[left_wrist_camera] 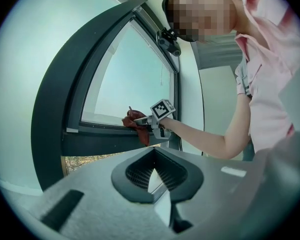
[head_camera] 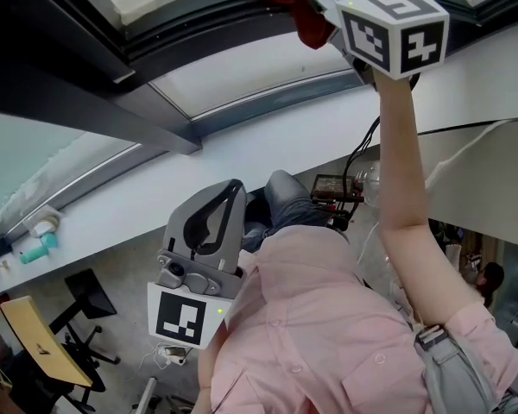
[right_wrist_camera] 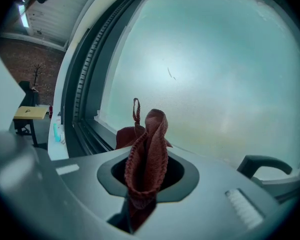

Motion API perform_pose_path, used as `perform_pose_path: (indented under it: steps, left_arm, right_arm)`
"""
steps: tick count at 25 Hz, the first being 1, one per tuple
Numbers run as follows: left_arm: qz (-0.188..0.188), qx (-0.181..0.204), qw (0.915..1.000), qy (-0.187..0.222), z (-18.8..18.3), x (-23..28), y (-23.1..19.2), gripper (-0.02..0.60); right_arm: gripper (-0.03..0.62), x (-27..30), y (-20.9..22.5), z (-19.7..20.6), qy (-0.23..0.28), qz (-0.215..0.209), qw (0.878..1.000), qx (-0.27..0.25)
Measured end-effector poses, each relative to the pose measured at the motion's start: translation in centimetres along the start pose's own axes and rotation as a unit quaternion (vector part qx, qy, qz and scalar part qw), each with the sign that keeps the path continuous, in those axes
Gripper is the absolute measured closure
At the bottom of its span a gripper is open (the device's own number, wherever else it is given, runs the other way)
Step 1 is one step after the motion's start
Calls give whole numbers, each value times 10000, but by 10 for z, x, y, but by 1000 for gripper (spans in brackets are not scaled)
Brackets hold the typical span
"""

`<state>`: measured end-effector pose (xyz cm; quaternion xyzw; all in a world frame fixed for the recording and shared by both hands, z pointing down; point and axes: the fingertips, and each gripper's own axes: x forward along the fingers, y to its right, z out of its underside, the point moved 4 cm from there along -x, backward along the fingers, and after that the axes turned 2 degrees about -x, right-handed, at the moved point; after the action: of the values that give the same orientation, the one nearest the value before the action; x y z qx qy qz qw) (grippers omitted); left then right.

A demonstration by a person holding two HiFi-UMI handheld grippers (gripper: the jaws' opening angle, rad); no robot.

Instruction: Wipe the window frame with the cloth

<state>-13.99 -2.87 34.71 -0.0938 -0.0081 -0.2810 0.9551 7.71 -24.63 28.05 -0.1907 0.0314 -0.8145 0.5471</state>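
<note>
- pinching the red cloth point(right_wrist_camera: 147, 154) between its jaws, the right gripper point(right_wrist_camera: 144, 186) points at the frosted pane point(right_wrist_camera: 215, 74); the knitted fabric rises in a fold out of the jaw opening, with a thin loop standing up behind it
- in the left gripper view the same cloth point(left_wrist_camera: 135, 122) sits at the foot of the glass and drapes down over the lower bar of the dark window frame point(left_wrist_camera: 102, 145); the right gripper point(left_wrist_camera: 149, 122) holds it there at the end of a bare outstretched arm point(left_wrist_camera: 210, 139)
- from the head view the cloth point(head_camera: 309, 17) is bunched against the frame point(head_camera: 147, 115) at the top of the picture, just beside the marker cube point(head_camera: 395, 28) (part of the right gripper)
- the left gripper point(head_camera: 231, 188) is held low, close to the person's pink shirt point(head_camera: 328, 335), well apart from the cloth; its jaws are pressed together at the tips with nothing between them, and its own view shows only a narrow sliver of light between the ribbed pads point(left_wrist_camera: 137, 173)
- a dark window handle point(right_wrist_camera: 262, 164) shows at the right edge of the right gripper view; a teal bottle point(head_camera: 40, 248) lies on the white sill point(head_camera: 112, 222); a black chair point(head_camera: 86, 298) and a yellow board point(head_camera: 36, 341) stand further off
</note>
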Motion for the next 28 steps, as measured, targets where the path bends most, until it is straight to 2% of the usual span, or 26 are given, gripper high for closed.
perform_pose_path:
  steps: [6, 12, 17, 22, 26, 28]
  left_arm:
    - [-73, -23, 9999, 92, 0, -10, 10, 584]
    - [-336, -64, 9992, 202, -2, -6, 20, 584]
    - [-597, -255, 9977, 192, 6, 6, 43, 584]
    - [-1132, -304, 9927, 274, 23, -7, 68, 584]
    - [-1771, -360, 9826, 417, 24, -29, 69, 584]
    - [-1943, -295, 9791, 516, 18, -36, 68, 584]
  right_arm:
    - [517, -1, -3, 0, 69, 230, 9996, -155]
    - [517, -1, -5, -1, 36, 314, 9991, -292]
    - [518, -1, -5, 0, 70, 279, 9990, -350]
    - [519, -2, -6, 0, 226, 262, 9983, -462]
    - [519, -6, -7, 0, 325, 382, 9971, -567]
    - [519, -6, -7, 1, 293, 403, 9972, -550]
